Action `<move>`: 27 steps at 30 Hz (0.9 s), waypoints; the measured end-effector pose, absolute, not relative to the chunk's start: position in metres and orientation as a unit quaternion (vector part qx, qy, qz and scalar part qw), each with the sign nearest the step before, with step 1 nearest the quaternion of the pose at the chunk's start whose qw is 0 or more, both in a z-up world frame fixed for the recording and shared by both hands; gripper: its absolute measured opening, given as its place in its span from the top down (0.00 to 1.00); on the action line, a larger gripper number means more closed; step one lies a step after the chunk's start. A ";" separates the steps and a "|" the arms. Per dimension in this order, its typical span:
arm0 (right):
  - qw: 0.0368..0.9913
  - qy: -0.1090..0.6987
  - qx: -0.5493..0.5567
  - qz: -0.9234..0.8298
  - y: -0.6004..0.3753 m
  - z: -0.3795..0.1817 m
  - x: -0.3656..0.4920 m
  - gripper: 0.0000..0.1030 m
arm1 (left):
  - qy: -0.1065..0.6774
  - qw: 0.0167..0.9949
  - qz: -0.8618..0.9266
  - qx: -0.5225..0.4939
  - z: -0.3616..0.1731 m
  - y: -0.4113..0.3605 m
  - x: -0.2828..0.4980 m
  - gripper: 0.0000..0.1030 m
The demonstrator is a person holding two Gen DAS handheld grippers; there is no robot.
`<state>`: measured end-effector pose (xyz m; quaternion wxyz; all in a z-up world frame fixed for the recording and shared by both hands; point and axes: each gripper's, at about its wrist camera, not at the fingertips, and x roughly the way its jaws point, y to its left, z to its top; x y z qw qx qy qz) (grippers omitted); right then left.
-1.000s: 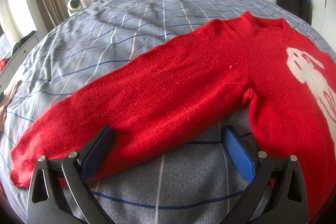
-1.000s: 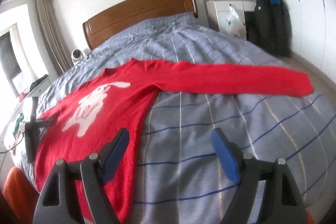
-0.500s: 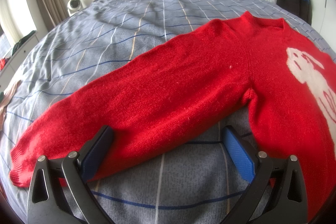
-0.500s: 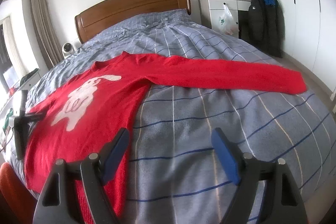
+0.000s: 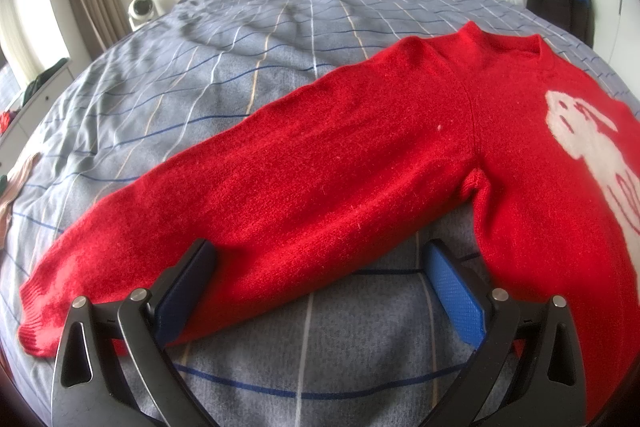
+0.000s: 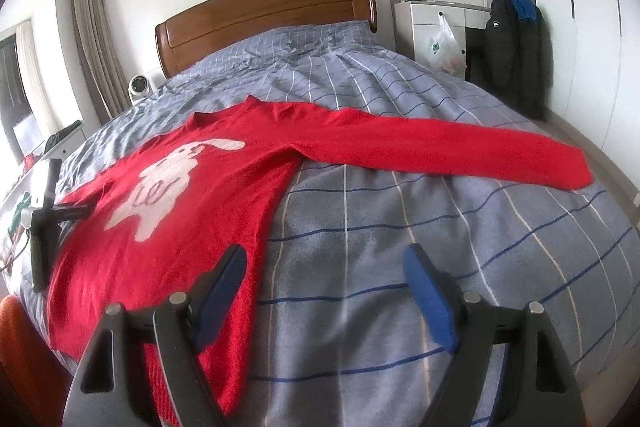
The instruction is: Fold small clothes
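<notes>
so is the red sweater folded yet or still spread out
Spread out: the red knitted sweater lies flat on the striped grey bedspread, both sleeves stretched sideways, no folds.

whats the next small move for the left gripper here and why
Probably lower the left gripper and close on the near edge of the sleeve: it is open, straddling that edge, and the red sweater lies flat, unfolded, both sleeves spread.

Sweater [image 6: 208,211] lies spread on bed [image 6: 440,227], sleeves outstretched sideways.
</notes>
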<state>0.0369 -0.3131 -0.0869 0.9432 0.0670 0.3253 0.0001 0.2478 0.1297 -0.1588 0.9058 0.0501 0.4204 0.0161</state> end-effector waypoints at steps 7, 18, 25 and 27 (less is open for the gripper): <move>0.937 0.345 0.058 0.007 -0.309 -0.096 0.046 0.23 | 0.420 0.906 0.016 0.050 -0.159 0.130 0.248 0.00; 0.938 0.344 0.035 0.017 -0.297 -0.095 0.044 0.23 | 0.420 0.906 0.017 0.050 -0.159 0.130 0.248 0.00; 0.936 0.350 0.033 0.015 -0.296 -0.096 0.045 0.23 | 0.420 0.906 0.017 0.050 -0.159 0.130 0.248 0.00; 0.936 0.349 0.032 0.015 -0.296 -0.096 0.045 0.23 | 0.420 0.906 0.017 0.050 -0.159 0.130 0.248 0.00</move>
